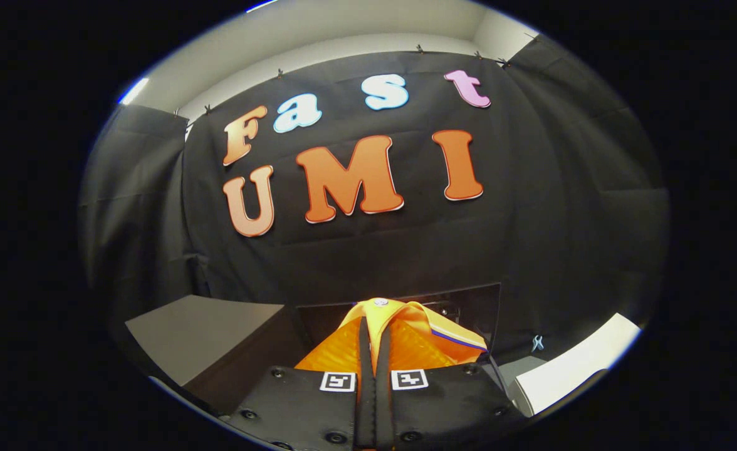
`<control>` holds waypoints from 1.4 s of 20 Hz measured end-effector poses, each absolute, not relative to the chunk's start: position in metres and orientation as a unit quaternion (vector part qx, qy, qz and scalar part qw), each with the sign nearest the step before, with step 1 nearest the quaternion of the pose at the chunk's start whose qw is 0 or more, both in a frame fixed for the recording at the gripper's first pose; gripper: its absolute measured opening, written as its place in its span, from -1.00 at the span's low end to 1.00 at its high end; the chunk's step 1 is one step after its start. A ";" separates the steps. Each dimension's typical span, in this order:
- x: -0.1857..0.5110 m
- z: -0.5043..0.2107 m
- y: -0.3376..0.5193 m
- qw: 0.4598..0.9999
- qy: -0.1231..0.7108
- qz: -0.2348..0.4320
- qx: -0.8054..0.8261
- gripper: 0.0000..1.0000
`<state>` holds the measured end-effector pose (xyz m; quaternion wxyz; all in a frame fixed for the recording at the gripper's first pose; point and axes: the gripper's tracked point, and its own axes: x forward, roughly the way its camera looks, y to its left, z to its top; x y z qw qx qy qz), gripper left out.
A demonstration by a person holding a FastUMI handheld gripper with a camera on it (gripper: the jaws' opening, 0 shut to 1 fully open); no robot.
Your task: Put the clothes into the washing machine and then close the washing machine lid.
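Overhead, your booth's pale ceiling (356,25) curved above the black cloth wall (550,207), which hung from small clips (279,73) along its top edge and closed the room on the left, straight ahead and on the right.

Starting at the left, a grey tabletop (205,332) lay low beside your gripper, its near edge dropping into a dark brown side panel (249,369). It sat well left of the fingers and carried nothing that could be made out.

Moving to the middle, your gripper (373,351) had its two fingers drawn together with only a thin sliver between them, and the orange garment (406,341) was pinched in that sliver. The cloth bunched up over the fingertips, with a yellow fold at the top, a small pale button or snap at its peak, and a blue-edged band running down its right side. Orange fabric spread on both sides of the fingers, so it hid whatever lay directly ahead of and below them. Just behind the garment stood a dark, glossy raised panel (469,307); whether that was the washing machine lid could not be told from this angle.

Further right, a small light-blue mark or clip (537,342) sat low on the cloth wall. Below it a grey surface (522,366) met a white slab-like edge (575,363), which ran off to the right, well apart from the garment and the fingers.
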<state>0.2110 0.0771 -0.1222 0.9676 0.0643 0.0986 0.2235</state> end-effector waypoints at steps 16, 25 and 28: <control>0.281 -0.302 0.104 0.948 0.244 0.206 0.016 -0.85; 0.243 -0.427 0.093 0.910 0.369 0.189 0.009 -0.84; 0.231 -0.461 0.093 0.888 0.424 0.178 0.021 -0.85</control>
